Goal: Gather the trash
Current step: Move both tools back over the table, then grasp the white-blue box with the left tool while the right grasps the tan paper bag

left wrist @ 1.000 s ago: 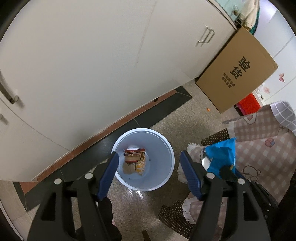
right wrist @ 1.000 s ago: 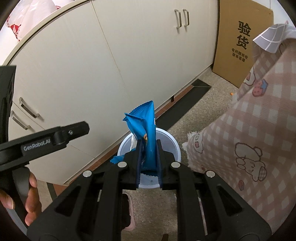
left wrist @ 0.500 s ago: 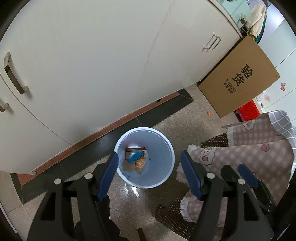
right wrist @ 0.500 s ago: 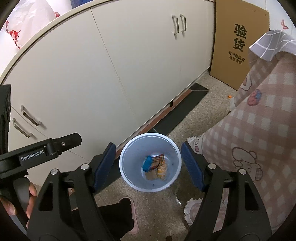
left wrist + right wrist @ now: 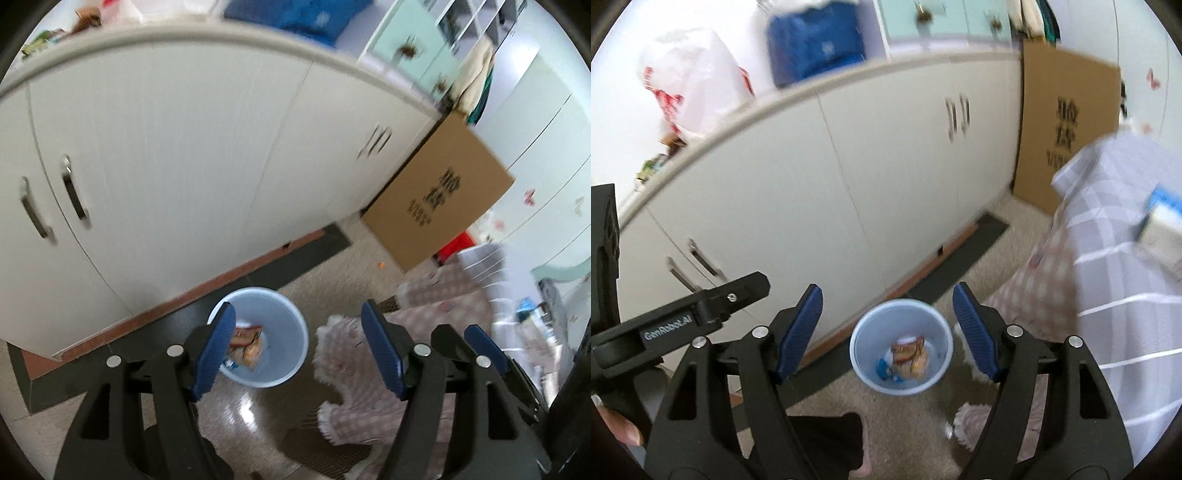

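Right wrist view shows your right hand-held gripper [image 5: 887,332] with jaws just opened and nothing between them; the blue wrapper [image 5: 884,367] now lies in the bin [image 5: 934,376] on the floor, beside 2 other packets. Your left hand-held gripper [image 5: 298,345] is also spread and empty, above the bin, probably free for the next trash.

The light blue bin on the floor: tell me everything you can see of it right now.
The light blue bin is a round, open-topped pail that looks like plastic, smooth-walled and without a lid. It stands upright on the speckled floor, just in front of the white cabinets and close to the fringed edge of the pink checked cloth. At its bottom lie a few wrappers: red and yellow ones and a small blue one. It is far from full. Nothing touches its rim.
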Motion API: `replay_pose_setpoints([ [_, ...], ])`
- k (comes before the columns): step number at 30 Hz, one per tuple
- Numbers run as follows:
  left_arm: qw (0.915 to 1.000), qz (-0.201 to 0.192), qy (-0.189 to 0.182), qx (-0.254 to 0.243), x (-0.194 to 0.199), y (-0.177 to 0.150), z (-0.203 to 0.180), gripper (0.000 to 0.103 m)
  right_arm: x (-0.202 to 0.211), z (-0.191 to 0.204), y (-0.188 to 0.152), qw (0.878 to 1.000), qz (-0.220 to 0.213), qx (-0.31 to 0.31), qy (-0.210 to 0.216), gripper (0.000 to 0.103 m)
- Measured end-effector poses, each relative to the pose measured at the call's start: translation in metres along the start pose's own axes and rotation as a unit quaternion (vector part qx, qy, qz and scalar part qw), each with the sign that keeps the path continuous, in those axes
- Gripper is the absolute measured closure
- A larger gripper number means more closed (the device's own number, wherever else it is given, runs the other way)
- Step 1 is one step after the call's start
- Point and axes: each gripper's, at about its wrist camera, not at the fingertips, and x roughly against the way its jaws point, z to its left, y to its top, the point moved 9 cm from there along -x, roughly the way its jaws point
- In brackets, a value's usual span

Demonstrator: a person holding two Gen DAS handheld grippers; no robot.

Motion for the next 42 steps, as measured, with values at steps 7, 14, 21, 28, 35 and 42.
replay_pose_setpoints([
  [7,0.9972,-0.042,-0.047,-0.040,0.053,0.010,-0.066,0.029,0.082,-0.013,0.029,0.997,-0.071,-0.003,-0.017,0.031],
  [14,0.9871,-0.032,-0.094,-0.125,0.064,-0.004,-0.172,0.029,0.145,-0.084,0.035,0.993,-0.104,-0.035,-0.049,0.031],
  [21,0.9587,0.025,-0.136,-0.249,0.038,-0.032,-0.305,0.029,0.188,-0.193,0.036,0.987,-0.101,-0.069,-0.109,0.031],
  [28,0.9363,0.102,-0.140,-0.306,-0.026,-0.065,-0.402,0.029,0.218,-0.313,0.027,0.974,-0.078,-0.123,-0.175,0.031],
  [35,0.9102,0.144,-0.081,-0.380,-0.090,-0.089,-0.442,0.041,0.217,-0.395,0.016,0.964,-0.059,-0.165,-0.202,0.031],
  [42,0.8715,0.163,-0.051,-0.460,-0.112,-0.111,-0.448,0.084,0.196,-0.438,0.017,0.962,-0.039,-0.178,-0.205,0.042],
])
